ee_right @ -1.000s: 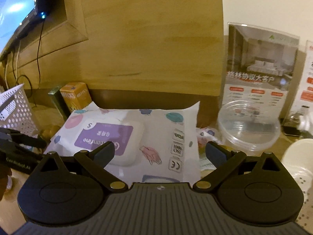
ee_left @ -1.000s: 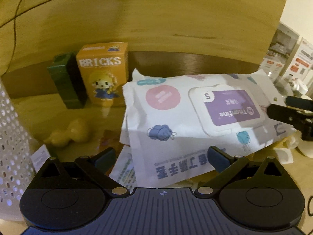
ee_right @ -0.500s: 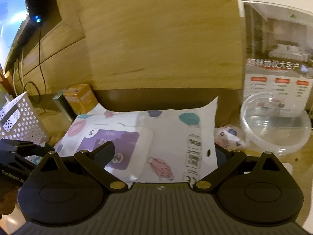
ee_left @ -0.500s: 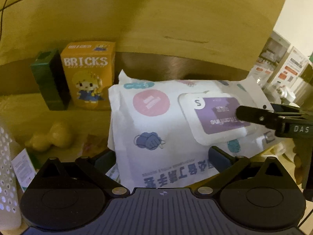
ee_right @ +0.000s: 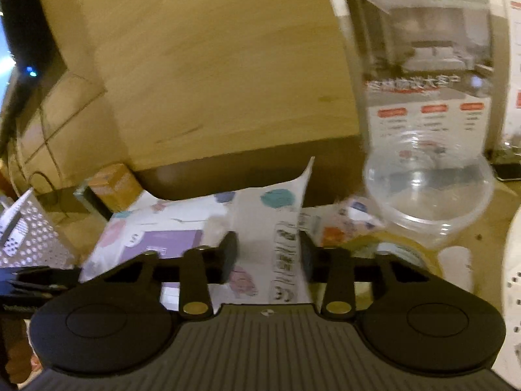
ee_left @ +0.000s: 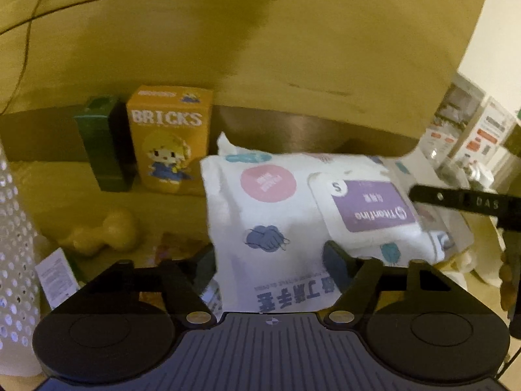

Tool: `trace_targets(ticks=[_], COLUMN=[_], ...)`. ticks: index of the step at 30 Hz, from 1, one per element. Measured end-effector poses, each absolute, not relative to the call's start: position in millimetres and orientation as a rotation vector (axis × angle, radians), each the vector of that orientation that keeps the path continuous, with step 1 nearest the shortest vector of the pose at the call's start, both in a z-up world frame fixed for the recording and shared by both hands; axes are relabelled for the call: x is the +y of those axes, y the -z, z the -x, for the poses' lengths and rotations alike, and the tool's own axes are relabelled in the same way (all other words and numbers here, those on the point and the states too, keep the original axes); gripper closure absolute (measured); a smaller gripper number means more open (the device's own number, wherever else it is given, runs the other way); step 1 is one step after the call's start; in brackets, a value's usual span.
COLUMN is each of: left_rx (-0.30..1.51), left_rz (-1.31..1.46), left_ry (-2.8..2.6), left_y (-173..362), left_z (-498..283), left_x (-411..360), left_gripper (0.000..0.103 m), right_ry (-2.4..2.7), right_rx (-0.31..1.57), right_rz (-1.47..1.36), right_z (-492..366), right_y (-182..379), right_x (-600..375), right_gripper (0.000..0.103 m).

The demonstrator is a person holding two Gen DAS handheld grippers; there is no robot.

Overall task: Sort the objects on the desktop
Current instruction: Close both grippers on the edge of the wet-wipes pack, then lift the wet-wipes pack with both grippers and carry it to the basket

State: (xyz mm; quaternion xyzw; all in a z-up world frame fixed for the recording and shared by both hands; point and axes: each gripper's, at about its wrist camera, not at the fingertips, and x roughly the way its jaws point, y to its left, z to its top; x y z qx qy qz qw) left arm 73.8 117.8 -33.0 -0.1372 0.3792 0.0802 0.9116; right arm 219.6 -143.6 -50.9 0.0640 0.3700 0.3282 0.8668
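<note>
Both your grippers have closed in since a second ago: your right gripper (ee_right: 267, 260) now pinches the crimped end flap of the wet wipes pack (ee_right: 182, 228), and your left gripper (ee_left: 270, 260) has narrowed onto the pack's (ee_left: 293, 215) near end, fingers pressed against its sides. Pack lies on the wooden desk (ee_left: 45, 195), just right of the orange BRICKS box (ee_left: 169, 140) and dark green box (ee_left: 104, 143), with a clear plastic tub (ee_right: 426, 189) beyond its other end.
</note>
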Motion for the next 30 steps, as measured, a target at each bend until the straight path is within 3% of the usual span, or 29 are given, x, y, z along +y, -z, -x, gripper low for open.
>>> trace_targets(ticks=[4, 14, 30], left_rx=[0.783, 0.767, 0.847], left_rz=[0.281, 0.291, 0.309], left_ry=[-0.189, -0.232, -0.251], left_y=[30.9, 24.4, 53.9], left_z=[-73.0, -56.1, -7.1], left_x=[120.8, 120.0, 124.0], left_gripper=[0.055, 0.076, 0.076], right_ry=[-0.666, -0.663, -0.700], right_rx=[0.754, 0.728, 0.788], right_rz=[-0.132, -0.122, -0.083], right_z=[-213.6, -188.6, -127.8], right_y=[47.8, 38.1, 56.3], right_x=[-146.4, -150.9, -153.0], right_gripper=[0.080, 0.086, 0.086])
